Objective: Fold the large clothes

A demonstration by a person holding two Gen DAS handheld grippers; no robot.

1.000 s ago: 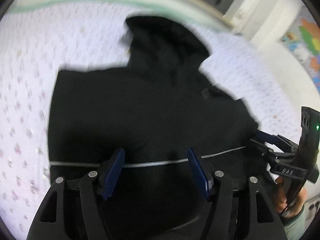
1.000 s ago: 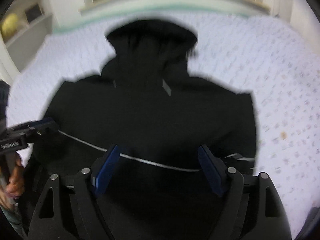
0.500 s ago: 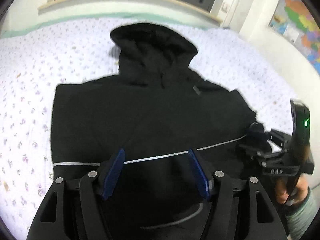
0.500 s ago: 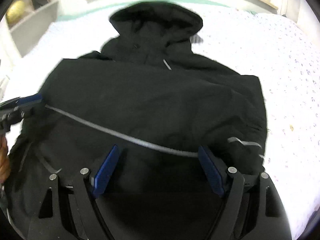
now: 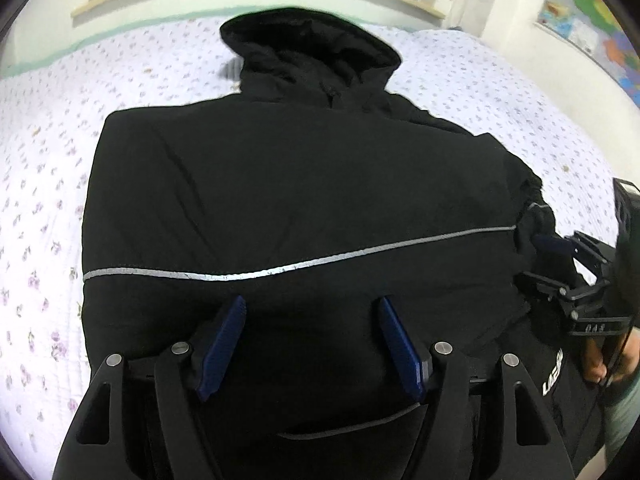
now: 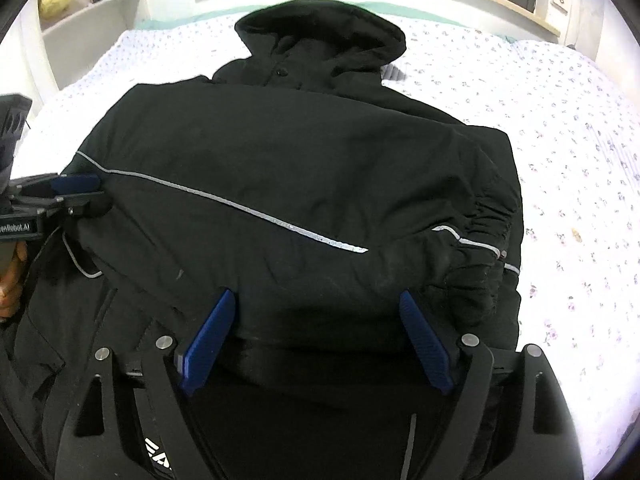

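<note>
the black hooded jacket [image 5: 296, 184] lies spread on the bed [image 5: 44, 184], which wears a white floral sheet, hood [image 6: 320, 40] toward the window end and the near hem toward the person. the sides look already turned in, so the body reads as a rough rectangle, crossed by a thin reflective stripe [image 5: 280, 268]. the step in hand appears to be taking the near edge with both tools to fold it up toward the hood. the left hand-held gripper [image 5: 312, 344] hangs released over the lower part of the jacket, blue pads apart with only cloth beneath them, nothing pinched. the right hand-held gripper [image 6: 316, 340] is likewise unclenched, its jaws opening wider, with a thick roll of the folded edge between the pads but not pressed by them. to do this well, both tools should bite the same layer at matching spots near the two corners, deep enough to catch every ply of this padded fabric, then lift together and carry level so the fold line stays straight. the gathered sleeve cuff [image 6: 476, 248] at the right side is bulky and may slip out; it is worth tucking it in or including it in the grasp.
</note>
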